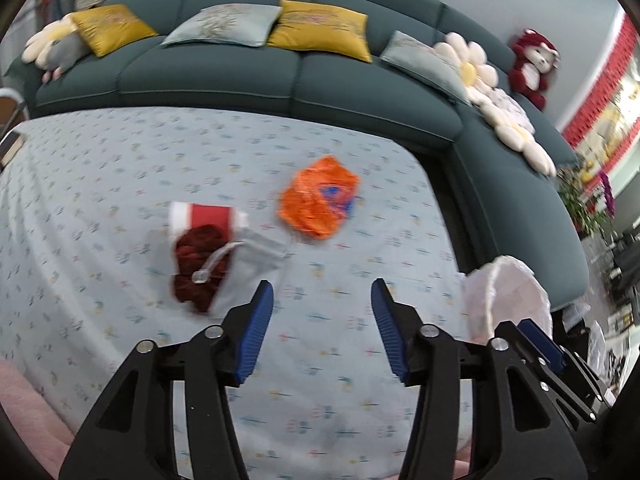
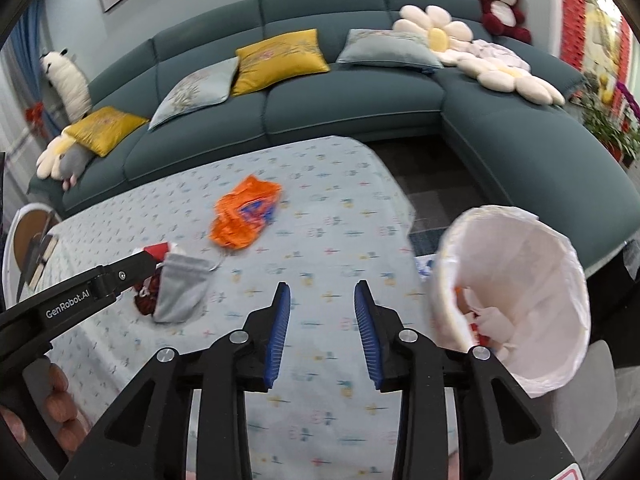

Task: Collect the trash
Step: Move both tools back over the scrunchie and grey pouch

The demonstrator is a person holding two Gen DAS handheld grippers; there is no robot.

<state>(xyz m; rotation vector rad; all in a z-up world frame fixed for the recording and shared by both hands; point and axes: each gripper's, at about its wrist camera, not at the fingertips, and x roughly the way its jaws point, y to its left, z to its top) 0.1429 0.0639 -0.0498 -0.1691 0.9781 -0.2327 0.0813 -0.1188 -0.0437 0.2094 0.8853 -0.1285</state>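
The left tongs [image 1: 322, 294] are seen open above the bench [image 1: 100, 184], which is covered with a pale blue patterned cloth; nothing is held between the blue pads. The right tongs [image 2: 322, 296] are also held apart and empty.

On the bench an orange crumpled wrapper [image 1: 318, 197] is lying, well apart from both tongs. Just beside it, to the left, a grey drawstring pouch [image 1: 256, 254] is found, touching a dark red crumpled piece [image 1: 198, 262] and a red and white wrapper [image 1: 208, 216].

At the right edge of the bench a bin lined with a white bag [image 2: 520, 292] is placed, tilted toward the camera, and some white and red scraps are seen inside it. Behind the bench a dark green sofa [image 2: 360, 120] with yellow and grey cushions is standing.
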